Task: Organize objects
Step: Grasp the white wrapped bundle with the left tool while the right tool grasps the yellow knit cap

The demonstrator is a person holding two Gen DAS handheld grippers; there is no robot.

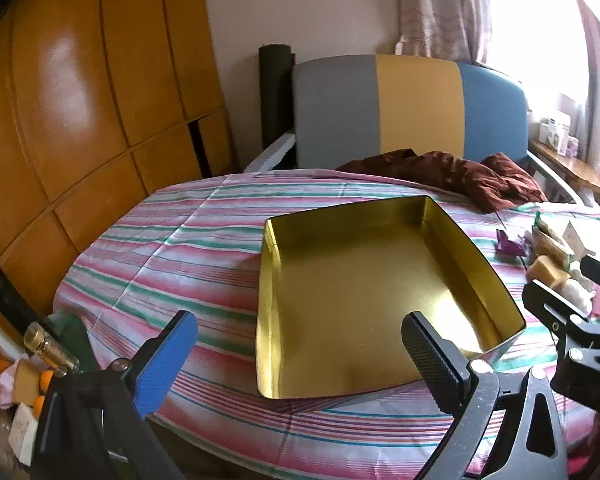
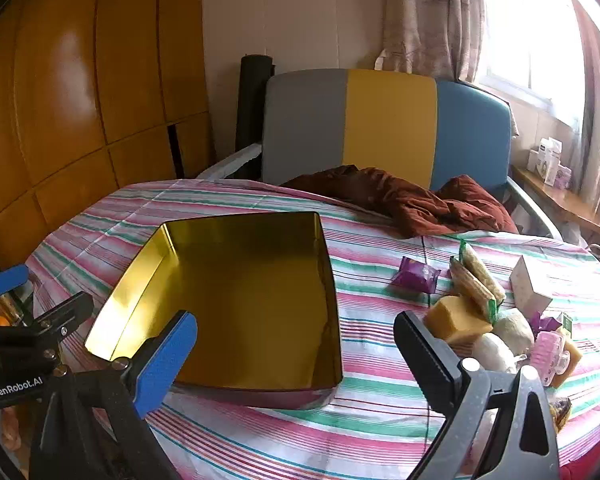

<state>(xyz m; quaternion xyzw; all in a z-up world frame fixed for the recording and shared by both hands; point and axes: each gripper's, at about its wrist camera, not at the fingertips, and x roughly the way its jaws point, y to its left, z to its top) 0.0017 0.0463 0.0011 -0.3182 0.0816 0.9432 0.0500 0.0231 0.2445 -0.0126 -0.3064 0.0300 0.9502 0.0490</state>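
Gold tin [image 2: 240, 300] sits open and empty on the striped tabletop [image 2: 380, 368], centre-left of the right wrist frame; in the left wrist frame it fills the centre. Loose items lie in a heap at right of the right wrist frame: purple packet [image 2: 416, 277], cracker packs [image 2: 478, 280], yellow block [image 2: 456, 319], white box [image 2: 534, 286], pale wrapped pieces [image 2: 500, 344], pink item [image 2: 550, 354].

Left tool [image 1: 300, 360]: jaws spread wide, holding nothing, hovering above the tin's near rim. Right tool [image 2: 296, 356]: jaws likewise spread and empty, between tin and heap.

Risks, as judged:
- Heap is tightly packed, items touching. A pinch on one may drag or topple neighbours toward the tabletop's right edge.
- Soft wrapped pieces could crush or slip under a hard squeeze.
- Tin looks light with smooth walls; a bump from either tool could slide it on the cloth, which is wrinkled and may bunch.
- The two tools sit near each other; crossing paths over the tin risks a knock.
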